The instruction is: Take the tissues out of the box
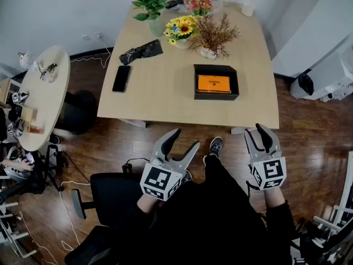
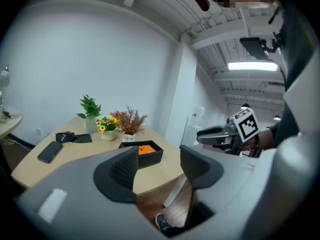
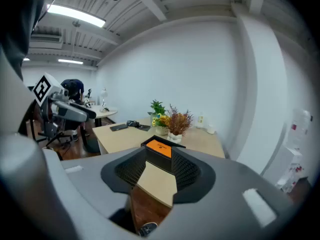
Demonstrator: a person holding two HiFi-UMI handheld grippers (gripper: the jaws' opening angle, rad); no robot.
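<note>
The box [image 1: 216, 81], black and open at the top, sits on the right half of the pale wooden table [image 1: 165, 101], near the table's front edge. An orange pack [image 1: 214, 83] lies flat inside it. I cannot tell from here whether tissues show.

The table fills the upper middle of the head view, on a dark wood floor. To its left stands a round side table [image 1: 41, 101] with small clutter on it. A black office chair [image 1: 110, 197] stands at the lower left, just beside my legs.

I hold both grippers low over my lap, well apart from the table and the box. The left gripper [image 1: 185, 138] has its jaws spread, with nothing between them. The right gripper [image 1: 256, 130] also has its jaws apart, with a narrower gap, and grips nothing; in its own view the box appears far beyond the gap.

At the back of the table stand a green potted plant [image 1: 149, 7], a pot of sunflowers [image 1: 181, 31] and a dried brown plant [image 1: 214, 36], close together. A black pouch [image 1: 141, 51] and a dark phone [image 1: 121, 78] lie on the left side.
</note>
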